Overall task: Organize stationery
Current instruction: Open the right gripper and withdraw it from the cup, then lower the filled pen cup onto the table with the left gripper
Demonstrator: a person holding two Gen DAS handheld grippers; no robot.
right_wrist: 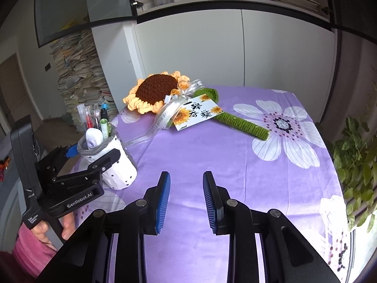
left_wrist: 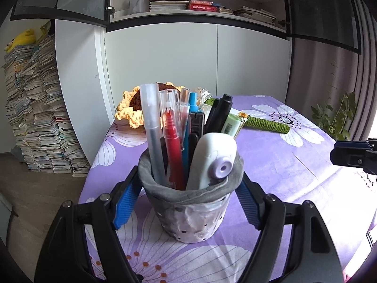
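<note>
A white dotted pen holder (left_wrist: 195, 219) with a grey cloth rim stands on the purple flowered cloth (left_wrist: 294, 169). It holds a red pen (left_wrist: 173, 155), a grey pen (left_wrist: 153, 132), a black marker (left_wrist: 221, 110), a green highlighter (left_wrist: 232, 123) and a white correction roller (left_wrist: 212, 158). My left gripper (left_wrist: 189, 175) has a blue pad on each side of the holder at rim height. The rim looks round and unsqueezed. The right wrist view shows the holder (right_wrist: 117, 172) at the table's left edge with the left gripper (right_wrist: 94, 151) around it. My right gripper (right_wrist: 186, 198) is open over bare cloth, nothing between its pads.
A crocheted sunflower (right_wrist: 155, 92) with a green stem (right_wrist: 245, 123), a ribbon and a card (right_wrist: 198, 113) lies at the back of the table. A leafy plant (right_wrist: 353, 160) stands to the right. Paper stacks (left_wrist: 35, 118) stand on the floor to the left. A pink-sleeved hand (right_wrist: 30, 243) holds the left gripper.
</note>
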